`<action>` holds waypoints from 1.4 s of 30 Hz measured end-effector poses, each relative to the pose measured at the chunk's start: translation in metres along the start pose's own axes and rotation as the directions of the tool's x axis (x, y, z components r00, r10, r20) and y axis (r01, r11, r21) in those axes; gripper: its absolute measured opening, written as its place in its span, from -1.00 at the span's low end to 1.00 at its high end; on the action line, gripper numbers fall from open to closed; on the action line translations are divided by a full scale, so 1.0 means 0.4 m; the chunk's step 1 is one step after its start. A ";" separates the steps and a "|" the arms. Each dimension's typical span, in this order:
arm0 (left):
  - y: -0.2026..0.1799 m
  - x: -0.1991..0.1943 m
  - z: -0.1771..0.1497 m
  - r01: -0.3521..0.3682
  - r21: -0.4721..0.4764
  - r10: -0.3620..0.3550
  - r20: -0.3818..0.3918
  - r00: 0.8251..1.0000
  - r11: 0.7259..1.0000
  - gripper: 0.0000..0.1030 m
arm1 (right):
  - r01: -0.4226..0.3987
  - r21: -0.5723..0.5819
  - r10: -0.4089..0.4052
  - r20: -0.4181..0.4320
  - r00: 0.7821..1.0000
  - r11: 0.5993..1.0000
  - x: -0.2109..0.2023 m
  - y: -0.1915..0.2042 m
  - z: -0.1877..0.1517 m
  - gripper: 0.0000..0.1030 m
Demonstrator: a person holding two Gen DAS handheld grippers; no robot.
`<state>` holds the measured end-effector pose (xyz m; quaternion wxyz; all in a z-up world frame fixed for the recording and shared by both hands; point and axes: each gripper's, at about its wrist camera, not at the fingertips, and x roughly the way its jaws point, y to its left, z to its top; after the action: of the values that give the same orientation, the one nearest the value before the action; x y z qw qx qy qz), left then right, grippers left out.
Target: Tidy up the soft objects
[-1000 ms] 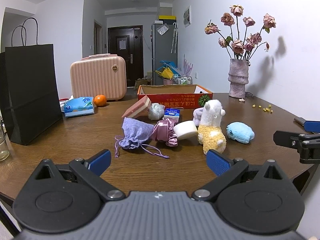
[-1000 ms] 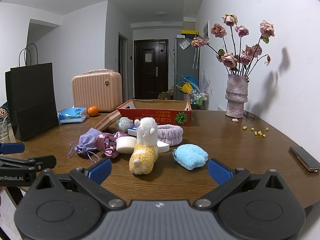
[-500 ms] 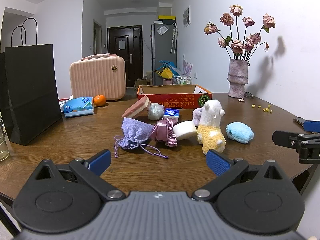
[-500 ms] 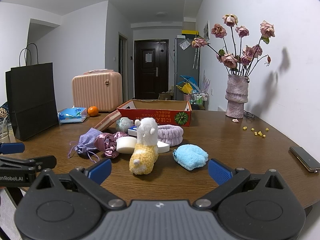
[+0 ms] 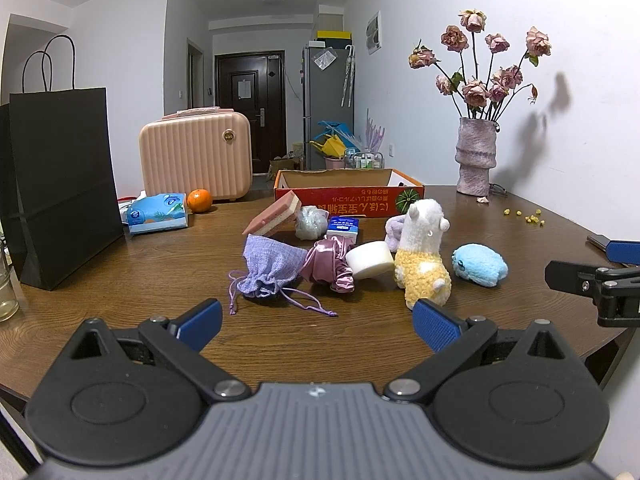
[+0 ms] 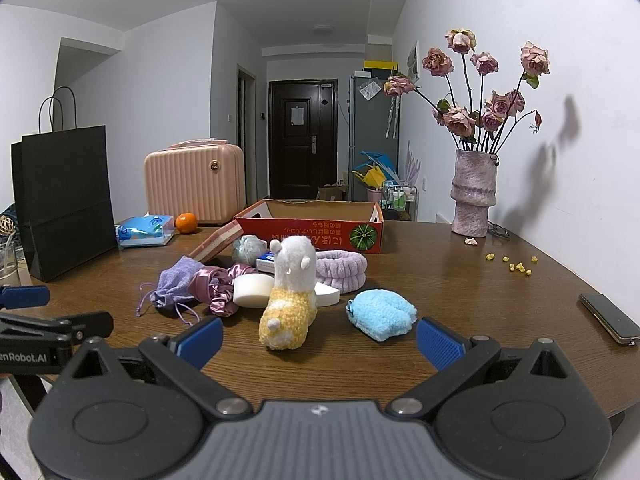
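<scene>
— Two grippers, both with fingers spread wide, holding nothing: left gripper (image 5: 316,322), right gripper (image 6: 319,338). What do we list ahead of them?

— Ahead of our left gripper: lilac drawstring pouch (image 5: 270,266), pink satin scrunchie (image 5: 330,266), white sponge (image 5: 369,259). Ahead of our right: plush alpaca (image 6: 290,292) lying on the table (image 6: 460,292), blue fuzzy pouch (image 6: 382,313) just right of it, red cardboard box (image 6: 312,232) beyond.

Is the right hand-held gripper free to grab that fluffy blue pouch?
Probably yes. The right hand-held gripper is open and empty, and the blue pouch lies just ahead on bare table, apart from the alpaca toy, with nothing between.
</scene>
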<state>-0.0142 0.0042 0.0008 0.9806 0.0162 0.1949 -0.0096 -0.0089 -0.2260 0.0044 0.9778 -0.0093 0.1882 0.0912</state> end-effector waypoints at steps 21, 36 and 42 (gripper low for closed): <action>0.001 0.001 0.000 -0.001 -0.001 0.001 0.000 1.000 1.000 1.00 | 0.000 0.000 0.000 -0.001 1.000 1.000 0.002 0.001 0.000 1.00; 0.010 0.064 0.030 0.005 -0.020 -0.005 -0.029 1.000 1.000 1.00 | -0.004 0.005 0.004 -0.022 1.000 1.000 0.059 -0.003 0.017 1.00; 0.016 0.106 0.044 0.002 -0.023 -0.003 -0.049 0.999 1.000 1.00 | -0.002 0.006 0.002 -0.037 0.999 1.000 0.098 -0.011 0.029 1.00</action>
<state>0.0319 0.0093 0.0011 0.9757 0.0049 0.2191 -0.0084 0.0317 -0.2228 0.0006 0.9742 -0.0077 0.2065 0.0912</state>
